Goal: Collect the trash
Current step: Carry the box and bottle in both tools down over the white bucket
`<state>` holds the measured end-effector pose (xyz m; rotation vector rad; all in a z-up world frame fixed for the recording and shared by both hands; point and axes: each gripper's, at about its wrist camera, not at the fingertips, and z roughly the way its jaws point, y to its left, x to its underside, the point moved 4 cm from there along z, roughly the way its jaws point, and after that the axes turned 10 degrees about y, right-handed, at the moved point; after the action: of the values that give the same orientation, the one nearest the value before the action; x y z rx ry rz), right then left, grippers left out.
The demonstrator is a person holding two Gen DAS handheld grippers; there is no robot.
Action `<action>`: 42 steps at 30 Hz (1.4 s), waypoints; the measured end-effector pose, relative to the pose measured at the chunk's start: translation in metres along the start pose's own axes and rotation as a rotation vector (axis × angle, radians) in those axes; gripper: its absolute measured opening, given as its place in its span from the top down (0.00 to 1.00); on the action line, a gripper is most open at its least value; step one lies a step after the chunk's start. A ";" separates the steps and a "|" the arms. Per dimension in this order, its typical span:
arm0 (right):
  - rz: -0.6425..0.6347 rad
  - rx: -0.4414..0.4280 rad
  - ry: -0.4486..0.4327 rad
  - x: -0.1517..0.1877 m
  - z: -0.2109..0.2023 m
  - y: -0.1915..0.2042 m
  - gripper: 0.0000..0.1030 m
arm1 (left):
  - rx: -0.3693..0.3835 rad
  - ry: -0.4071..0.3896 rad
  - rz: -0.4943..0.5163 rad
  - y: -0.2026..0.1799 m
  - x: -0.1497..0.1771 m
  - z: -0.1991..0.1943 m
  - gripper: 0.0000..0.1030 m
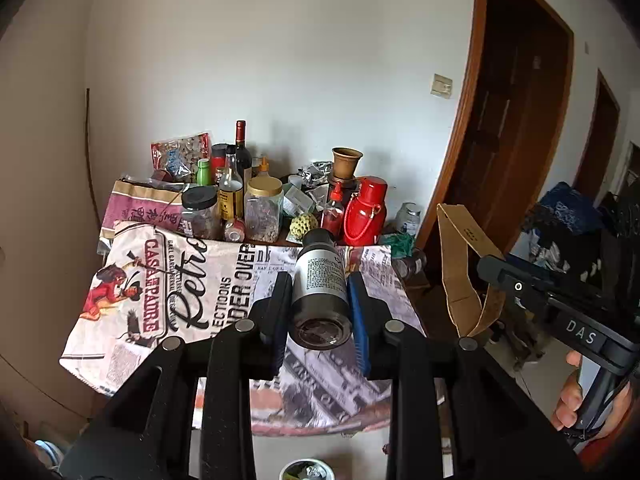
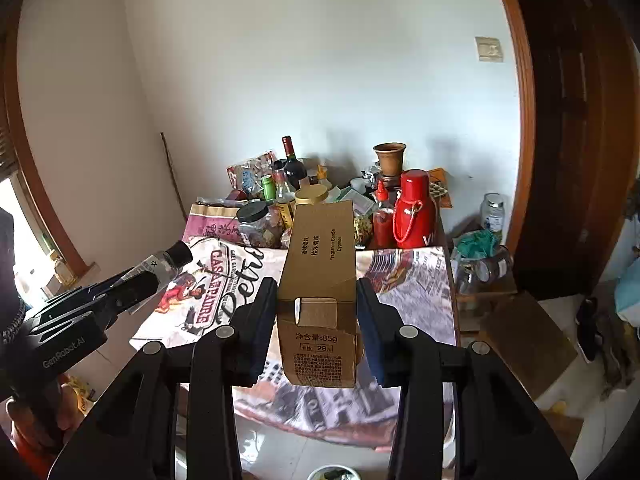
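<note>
My left gripper (image 1: 320,300) has its jaws clamped on a small dark bottle with a silver printed label and black cap (image 1: 319,288), held lengthwise, cap pointing away, above the table. In the right wrist view the same bottle (image 2: 168,262) sticks out of the left gripper (image 2: 132,288) at the near left.

My right gripper (image 2: 316,312) has its jaws closed against both sides of a brown cardboard carton with printed text (image 2: 320,280), open flap toward the camera, held clear of the table. From the left wrist view the carton (image 1: 460,272) shows at the right, ahead of the right gripper's body.

Below both sits a table covered with a newspaper-print cloth (image 1: 168,280). At its far edge stand a red flask with a cord handle (image 1: 366,212), a dark wine bottle (image 1: 241,148), a gold-lidded plastic jar (image 1: 263,210) and a brown clay pot (image 1: 346,163). At the near bottom edge, a round white-rimmed container (image 1: 306,470) is partly in view; contents unclear.
</note>
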<state>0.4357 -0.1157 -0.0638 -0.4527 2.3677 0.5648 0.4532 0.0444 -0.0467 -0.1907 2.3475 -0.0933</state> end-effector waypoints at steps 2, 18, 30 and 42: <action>0.010 0.015 -0.004 0.014 -0.011 0.015 0.65 | 0.015 0.006 0.008 0.008 0.013 -0.013 0.74; 0.090 0.080 0.109 0.132 -0.054 0.087 0.65 | 0.068 0.117 0.019 0.068 0.136 -0.097 0.74; 0.103 0.046 0.333 0.197 -0.002 0.072 0.65 | 0.070 0.348 -0.029 0.069 0.213 -0.044 0.74; 0.081 0.057 0.571 0.299 0.120 0.013 0.65 | 0.038 0.595 -0.106 0.058 0.320 0.108 0.74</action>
<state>0.2742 -0.0952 -0.3426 -0.5498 2.9483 0.4422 0.3011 0.0476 -0.3535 -0.3014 2.9233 -0.2795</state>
